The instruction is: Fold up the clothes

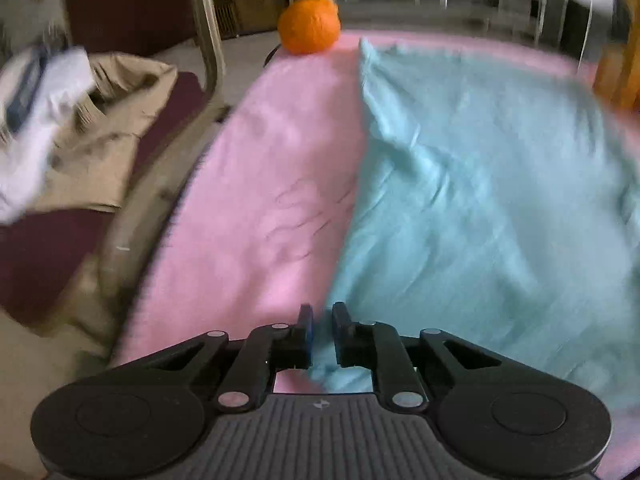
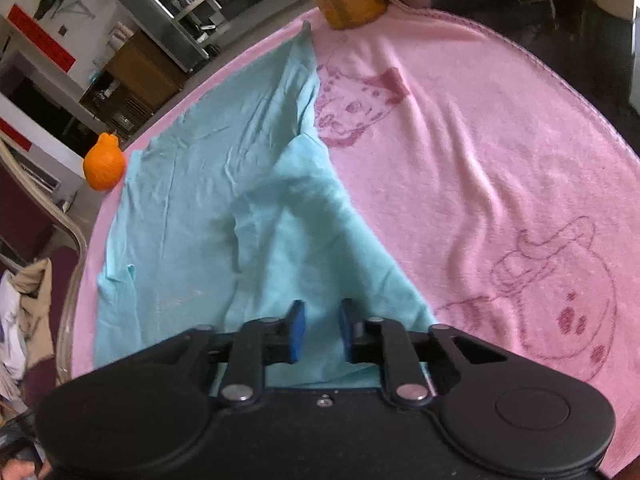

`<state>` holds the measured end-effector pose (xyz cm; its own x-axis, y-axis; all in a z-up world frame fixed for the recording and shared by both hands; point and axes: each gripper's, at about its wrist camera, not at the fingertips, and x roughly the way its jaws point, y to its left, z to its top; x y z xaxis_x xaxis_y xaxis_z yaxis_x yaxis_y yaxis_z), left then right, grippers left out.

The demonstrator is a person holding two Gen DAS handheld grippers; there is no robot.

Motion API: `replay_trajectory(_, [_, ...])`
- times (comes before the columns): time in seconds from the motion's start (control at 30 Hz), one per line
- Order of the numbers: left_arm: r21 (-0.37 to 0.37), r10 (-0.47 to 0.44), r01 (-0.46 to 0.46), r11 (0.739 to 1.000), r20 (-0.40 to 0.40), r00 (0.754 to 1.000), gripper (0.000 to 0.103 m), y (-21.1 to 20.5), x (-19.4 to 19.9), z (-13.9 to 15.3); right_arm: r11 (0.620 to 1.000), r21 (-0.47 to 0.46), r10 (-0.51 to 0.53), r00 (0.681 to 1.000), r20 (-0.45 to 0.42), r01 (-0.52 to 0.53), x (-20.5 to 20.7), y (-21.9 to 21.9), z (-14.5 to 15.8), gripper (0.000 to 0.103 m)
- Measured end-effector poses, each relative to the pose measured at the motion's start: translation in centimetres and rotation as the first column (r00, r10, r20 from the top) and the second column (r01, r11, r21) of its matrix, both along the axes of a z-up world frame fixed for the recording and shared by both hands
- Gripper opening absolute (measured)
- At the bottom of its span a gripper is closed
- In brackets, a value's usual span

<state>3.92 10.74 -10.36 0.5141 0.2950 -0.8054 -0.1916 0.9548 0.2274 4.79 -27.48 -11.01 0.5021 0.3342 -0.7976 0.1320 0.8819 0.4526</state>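
Black linkages of the left gripper point(image 1: 320, 322) fill the bottom of its view, jaws drawn narrow with a slim gap between the pads; the near edge of the teal garment point(image 1: 480, 184) runs under that gap, but blur hides whether the pads pinch cloth, so I cannot tell if it has a grip. The right gripper point(image 2: 322, 320) also stands narrow, with teal fabric beneath and between its fingers; whether it nips the cloth or merely hovers over it I cannot tell either.

Largest in the scene is the pink blanket point(image 2: 500, 160) with its printed animal drawings, spread over the table as the work surface. On it lies the teal garment point(image 2: 192, 200), mostly flat and lightly creased. One flap near the right gripper is turned over on itself, forming a diagonal ridge toward the middle, which reads as a first fold begun or a corner merely bunched.

A chair point(image 1: 208, 40) to the left holds a heap of beige and white clothes point(image 1: 80, 128), apparently waiting their turn. An orange fruit point(image 1: 310, 26) sits at the blanket's far edge, clear of the garment.

By my reading the task is early: one piece laid out, folding barely started, the pile untouched.
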Motion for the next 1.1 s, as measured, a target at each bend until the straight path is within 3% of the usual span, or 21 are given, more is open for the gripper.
replay_trajectory(0.1, [0.055,0.009,-0.007,0.998,-0.023,1.000,0.012,-0.2,-0.9,0.0,0.999,-0.040,-0.014,0.999,-0.037,0.013,-1.0,-0.6,0.3,0.011])
replay_trajectory(0.23, [-0.014,0.013,-0.012,1.000,0.053,0.999,0.012,0.2,-1.8,2.0,0.997,-0.061,-0.038,0.999,-0.022,0.036,-1.9,-1.2,1.4,0.015])
replay_trajectory(0.37, [-0.097,-0.022,0.035,0.995,0.134,0.991,0.013,0.6,0.6,4.2,0.996,0.062,-0.062,0.995,0.080,0.057,-1.2,-2.0,3.5,0.015])
replay_trajectory(0.5, [-0.138,-0.056,0.068,0.988,0.084,0.995,0.013,0.4,5.2,3.5,0.978,0.190,-0.101,0.990,0.094,0.082,2.1,-2.4,4.2,0.015])
replay_trajectory(0.6, [-0.165,-0.081,0.087,0.982,0.044,0.996,0.013,0.1,8.6,1.9,0.962,0.241,-0.139,0.990,0.033,0.127,5.1,-2.5,2.5,0.015])
replay_trajectory(0.77, [-0.203,-0.115,0.122,0.972,0.045,0.992,0.013,-0.4,11.4,-0.1,0.930,0.305,-0.195,0.978,-0.070,0.207,8.4,-2.8,-1.8,0.015])
replay_trajectory(0.87, [-0.210,-0.113,0.123,0.970,0.057,0.992,0.012,-0.7,11.7,-0.5,0.890,0.375,-0.250,0.965,-0.076,0.260,9.2,-3.8,-3.6,0.011])
replay_trajectory(0.97, [-0.172,-0.125,0.134,0.976,0.065,0.990,0.013,-1.5,11.3,-0.5,0.853,0.440,-0.280,0.957,-0.071,0.282,9.3,-4.4,-4.5,0.011])
replay_trajectory(1.1, [-0.171,-0.082,0.097,0.980,0.095,0.992,0.015,-1.3,9.4,0.7,0.857,0.442,-0.278,0.960,-0.032,0.264,8.4,-4.1,-3.3,0.017])
